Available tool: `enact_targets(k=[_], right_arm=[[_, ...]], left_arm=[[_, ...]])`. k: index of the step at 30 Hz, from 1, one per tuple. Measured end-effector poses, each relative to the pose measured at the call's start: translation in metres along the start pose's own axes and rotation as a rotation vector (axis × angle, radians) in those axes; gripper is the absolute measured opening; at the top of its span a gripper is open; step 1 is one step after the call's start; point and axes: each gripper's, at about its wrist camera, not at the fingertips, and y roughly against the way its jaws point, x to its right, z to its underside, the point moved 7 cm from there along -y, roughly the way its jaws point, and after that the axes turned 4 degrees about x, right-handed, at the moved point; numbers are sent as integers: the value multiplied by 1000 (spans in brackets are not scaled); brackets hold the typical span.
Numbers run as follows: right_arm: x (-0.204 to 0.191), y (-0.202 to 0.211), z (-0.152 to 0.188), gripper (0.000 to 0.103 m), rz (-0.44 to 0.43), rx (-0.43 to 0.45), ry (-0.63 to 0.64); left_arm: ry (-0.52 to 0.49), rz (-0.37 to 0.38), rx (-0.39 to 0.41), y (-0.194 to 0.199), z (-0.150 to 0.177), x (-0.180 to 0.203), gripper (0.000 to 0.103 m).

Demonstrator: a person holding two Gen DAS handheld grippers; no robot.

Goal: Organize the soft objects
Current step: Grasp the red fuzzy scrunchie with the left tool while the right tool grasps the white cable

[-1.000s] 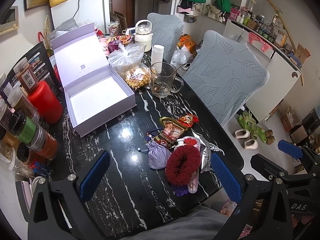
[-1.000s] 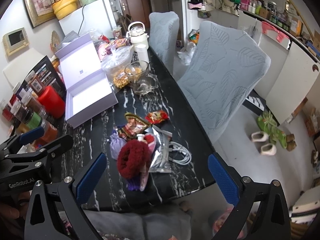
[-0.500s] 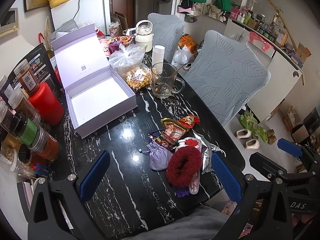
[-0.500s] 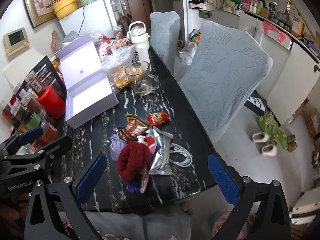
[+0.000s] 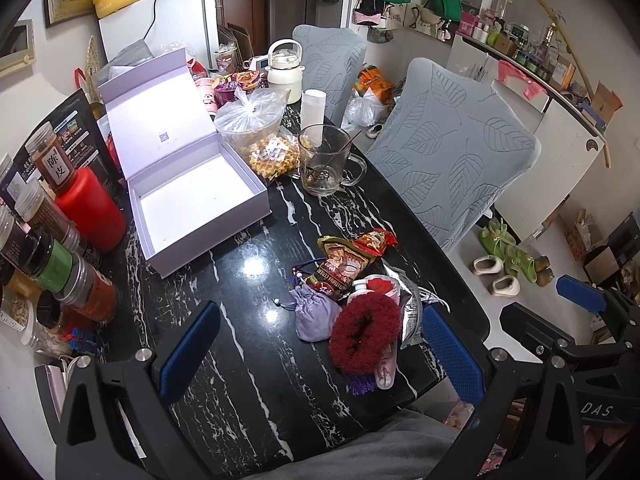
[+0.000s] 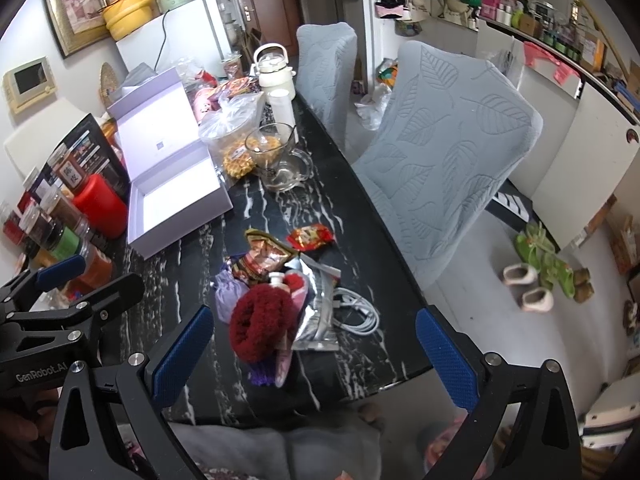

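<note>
Since the earlier frames the pile has drifted slightly farther ahead. Left gripper (image 5: pixel 320 344) and right gripper (image 6: pixel 316 350) both gape wide, holding nothing. Fuzzy dark-red scrunchie (image 5: pixel 365 331) lies just ahead between the left pads, touching a satiny lilac pouch (image 5: pixel 315 317) on glossy black marble table (image 5: pixel 224 276).

Along the left edge of the black marbled worktop (image 5: pixel 256 364) stand spice jars (image 5: pixel 52 268) and a red canister (image 5: pixel 94 210). Farther back, a glass mug (image 5: pixel 324 166) sits just beside a bag of waffles (image 5: pixel 274 156), with a knotted plastic bag (image 5: pixel 248 118) behind them. A cream kettle (image 5: pixel 284 72) and a white cylinder (image 5: pixel 313 106) stand near the far end. Two grey leaf-patterned chairs (image 6: pixel 448 152) line the right side. Green sandals (image 6: pixel 536 252) and pale slippers (image 6: pixel 524 284) lie on the floor. A white cable (image 6: pixel 356 312) is coiled on the worktop near its right edge.
</note>
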Motion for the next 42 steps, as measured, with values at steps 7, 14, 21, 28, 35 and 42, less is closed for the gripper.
enact_targets(k=[7, 14, 21, 28, 35, 42], right_arm=[[14, 4, -1, 103, 11, -2, -5], [27, 8, 1, 103, 11, -13, -10], [40, 6, 5, 103, -15, -35, -26], [51, -9, 19, 103, -48, -94, -33], [60, -29, 33, 103, -66, -137, -15], [68, -59, 45, 103, -80, -167, -4]], left_arm=[[-5, 5, 2, 0, -2, 9, 103], [-9, 3, -9, -1, -5, 21, 103], [10, -7, -43, -6, -2, 28, 103], [34, -14, -94, -19, 10, 30, 103], [51, 8, -137, -45, 28, 36, 103], [42, 23, -180, -82, 47, 39, 103]])
